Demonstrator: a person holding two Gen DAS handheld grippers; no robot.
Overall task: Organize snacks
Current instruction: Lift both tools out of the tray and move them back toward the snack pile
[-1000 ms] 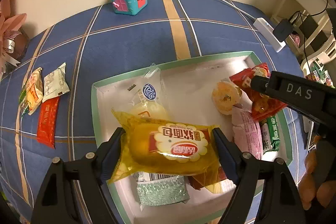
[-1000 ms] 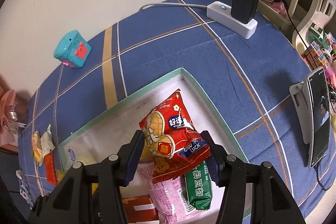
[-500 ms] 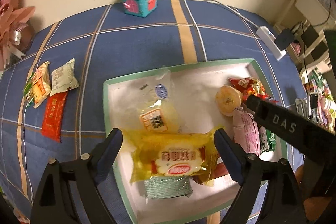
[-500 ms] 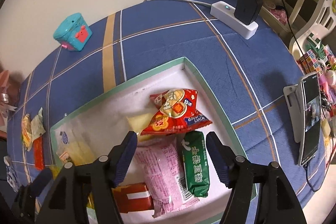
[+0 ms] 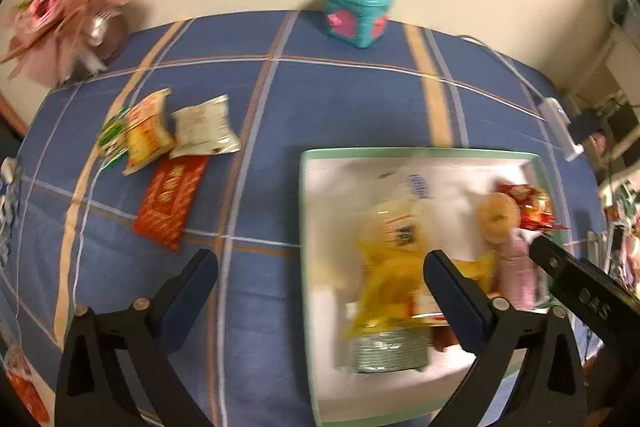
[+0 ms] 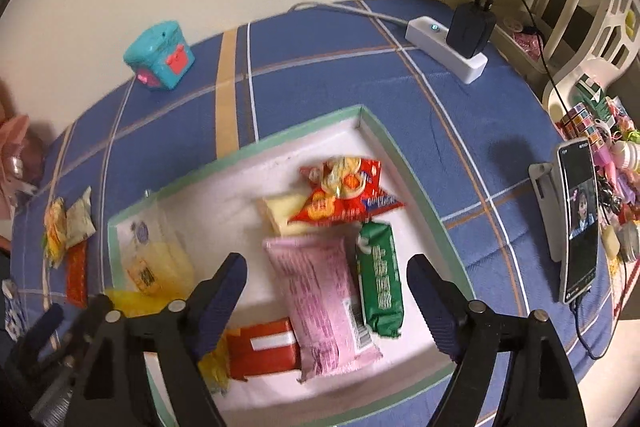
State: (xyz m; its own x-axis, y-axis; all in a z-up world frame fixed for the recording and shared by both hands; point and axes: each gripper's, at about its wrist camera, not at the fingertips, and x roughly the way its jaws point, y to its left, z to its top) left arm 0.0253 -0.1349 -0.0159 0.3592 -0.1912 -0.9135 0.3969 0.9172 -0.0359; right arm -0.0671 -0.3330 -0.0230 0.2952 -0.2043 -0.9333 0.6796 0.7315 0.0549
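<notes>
**Both grippers wide open above the snack tray, nothing held**

Far left on the blue checked cloth [image 5: 352, 107], four loose packets lie together: a small green one, a yellow packet [image 5: 146, 131], a pale packet [image 5: 206, 127] and a red packet [image 5: 172, 201], its long axis running from upper right to lower left, well apart from the tray.

The left gripper [image 5: 320, 283] has just been opening and its jaws now stand at their widest, with nothing between the pads; one finger hangs over bare cloth, the other over the tray [image 5: 306, 211]. The yellow bread pack [image 5: 390, 279] lies free in the tray's left half; the view is blurred, but it seems to run lengthwise away from the camera.

The right gripper [image 6: 326, 291] has also just been opening; its jaws are broadly spread and grip nothing. Below them lies the pink packet [image 6: 320, 291], long axis running toward the camera, with the green packet [image 6: 380, 279] just beside it and parallel. Beyond these, the red crisp bag [image 6: 344, 195] lies crosswise, overlapping a pale yellow pack.
</notes>
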